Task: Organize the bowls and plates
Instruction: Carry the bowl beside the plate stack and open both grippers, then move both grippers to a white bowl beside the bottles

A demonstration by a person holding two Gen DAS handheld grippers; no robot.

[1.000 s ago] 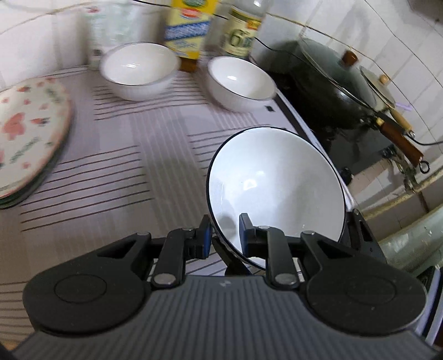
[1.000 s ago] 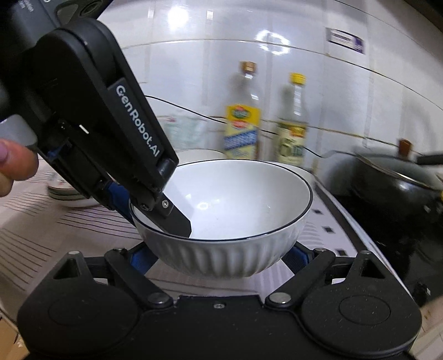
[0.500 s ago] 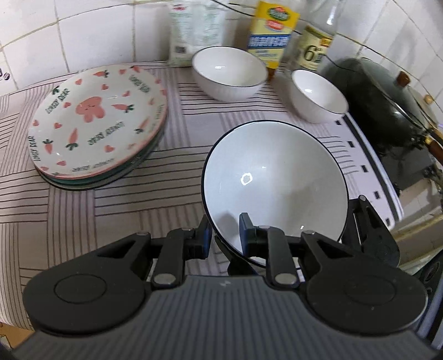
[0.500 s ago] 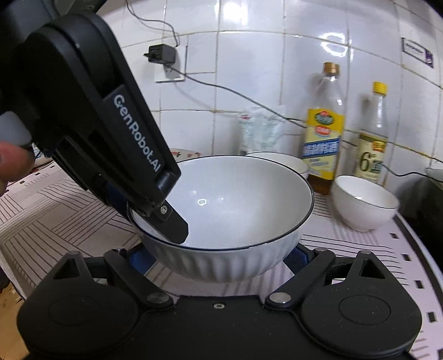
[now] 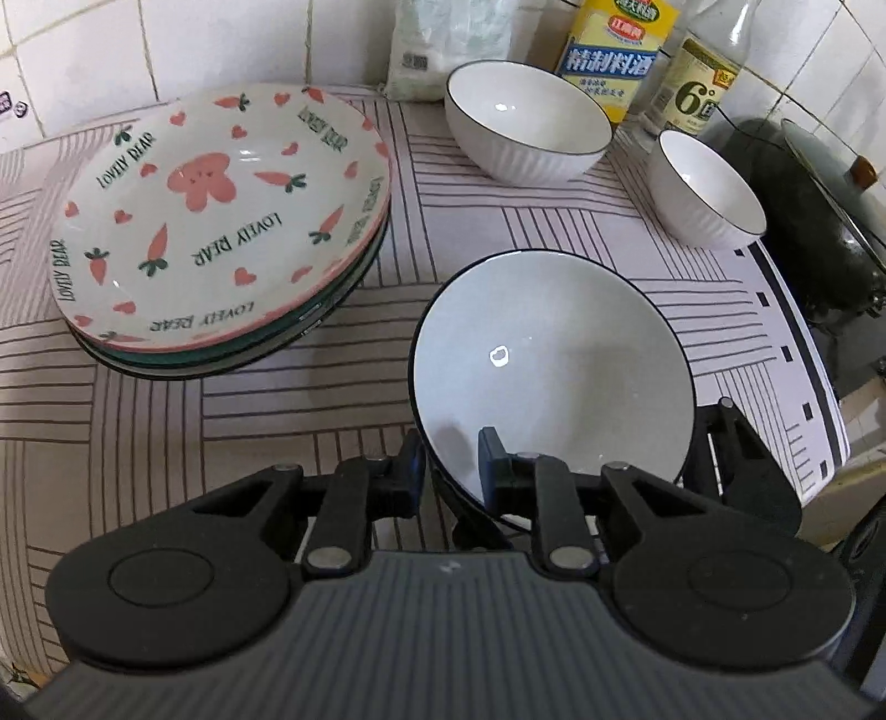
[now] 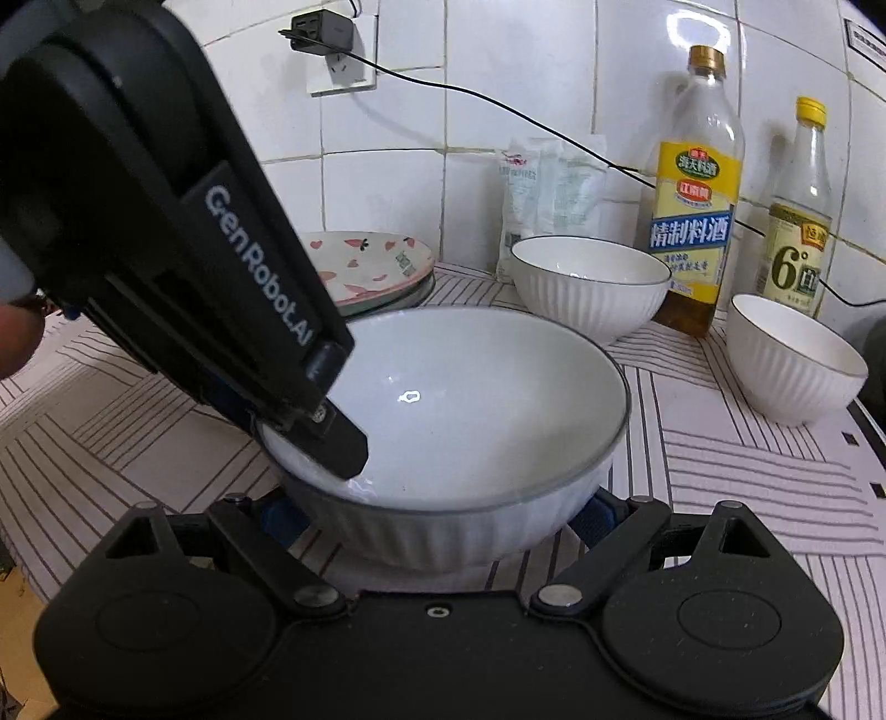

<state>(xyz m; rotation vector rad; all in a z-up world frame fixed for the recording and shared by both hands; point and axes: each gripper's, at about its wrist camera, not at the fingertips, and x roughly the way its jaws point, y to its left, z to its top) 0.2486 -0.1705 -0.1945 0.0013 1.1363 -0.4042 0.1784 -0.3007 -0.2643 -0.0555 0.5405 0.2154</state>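
Since a second ago both views have swung left: the plate stack, then only at the left edge of the left wrist view, now shows whole, and the wok has slid to the right edge. The left gripper stays clenched on the near rim of the held bowl, one finger inside, one outside. The right gripper has its fingers spread around the bowl's ribbed base; whether they press it I cannot tell.

Only the left wrist view shows the full carrot-and-heart pattern of the top plate, and the wok. Only the right wrist view shows the wall socket with its cable, and the left gripper's body, which hides the bowl's left rim.

Behind the held bowl, from left, stand a white packet, a large bowl, a yellow-labelled bottle, a second bottle and a small bowl, all on the striped cloth.
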